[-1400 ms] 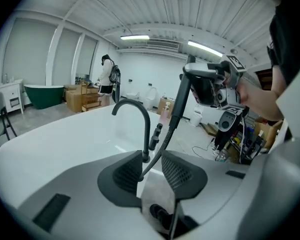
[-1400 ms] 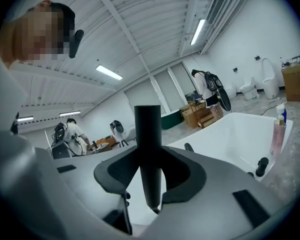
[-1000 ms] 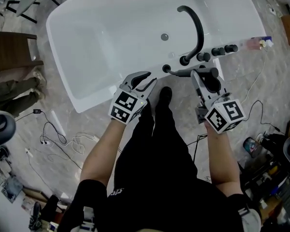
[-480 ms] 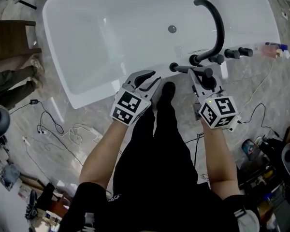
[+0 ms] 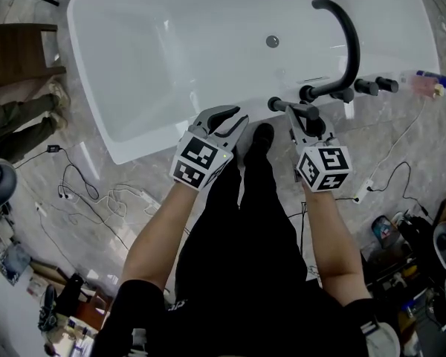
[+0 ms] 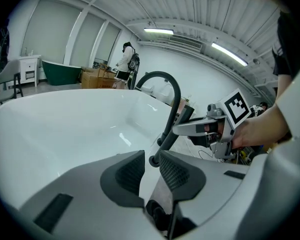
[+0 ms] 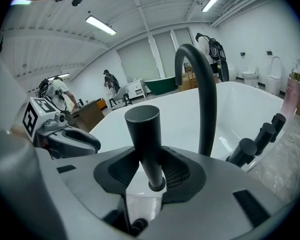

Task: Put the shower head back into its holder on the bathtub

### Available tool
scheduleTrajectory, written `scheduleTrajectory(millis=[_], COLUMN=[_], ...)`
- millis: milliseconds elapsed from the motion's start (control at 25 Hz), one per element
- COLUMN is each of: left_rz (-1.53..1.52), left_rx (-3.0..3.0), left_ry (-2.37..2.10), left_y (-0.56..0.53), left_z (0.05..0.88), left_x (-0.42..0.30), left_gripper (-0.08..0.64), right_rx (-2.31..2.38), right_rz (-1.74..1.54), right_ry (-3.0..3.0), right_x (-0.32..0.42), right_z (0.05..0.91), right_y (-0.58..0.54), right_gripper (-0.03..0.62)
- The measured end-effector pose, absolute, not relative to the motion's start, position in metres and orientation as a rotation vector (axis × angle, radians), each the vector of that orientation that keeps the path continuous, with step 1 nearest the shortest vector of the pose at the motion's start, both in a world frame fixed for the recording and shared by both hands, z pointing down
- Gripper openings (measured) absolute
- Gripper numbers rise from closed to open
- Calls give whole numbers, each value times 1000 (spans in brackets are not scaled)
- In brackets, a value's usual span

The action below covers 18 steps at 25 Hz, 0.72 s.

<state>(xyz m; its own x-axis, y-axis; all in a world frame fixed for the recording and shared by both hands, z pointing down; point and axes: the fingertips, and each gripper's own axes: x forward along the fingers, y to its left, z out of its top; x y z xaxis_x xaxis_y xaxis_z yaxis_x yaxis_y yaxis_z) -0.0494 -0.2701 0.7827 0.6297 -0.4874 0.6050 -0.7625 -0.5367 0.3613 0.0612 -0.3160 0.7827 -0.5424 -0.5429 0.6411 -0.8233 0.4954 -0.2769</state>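
The black rod-shaped shower head (image 5: 293, 109) (image 7: 146, 139) lies across the near rim of the white bathtub (image 5: 134, 143), just left of the curved black spout (image 5: 348, 32) (image 7: 200, 84). My right gripper (image 5: 306, 121) (image 7: 149, 173) is shut on its handle, pads on both sides. Black knobs (image 5: 366, 88) (image 7: 245, 149) line the rim to the right of the spout; I cannot make out the holder. My left gripper (image 5: 227, 121) (image 6: 151, 166) hovers at the rim to the left with a narrow gap and nothing between its fingers. The shower head's tip (image 6: 154, 160) shows beyond that gap.
Cables (image 5: 97, 199) trail over the marble floor by the tub. Another person's legs (image 5: 22, 129) and a wooden seat (image 5: 18, 47) are at the left. Bottles (image 5: 431, 84) stand at the tub's right end. My own shoe (image 5: 262, 134) is against the tub.
Both grippers have come down toward the tub's near rim, the right one carrying the shower head with it. The left gripper's jaws have narrowed a little.
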Motion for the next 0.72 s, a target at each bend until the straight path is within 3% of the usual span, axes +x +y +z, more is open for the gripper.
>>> scheduleTrajectory(millis=[440,720], left_rz=[564,545], left_rx=[2267,2333], left_ry=[-963,-985], left_y=[-268,-263], left_z=[755,691], left_x=[-49,-56], left_gripper=[98,97], right_rx=[1080,1116], right_rz=[746,726], right_ry=[-2208,-2277], right_x=[44,38], right_z=[790,722], right_y=[-308,-306], right_gripper=[162,165])
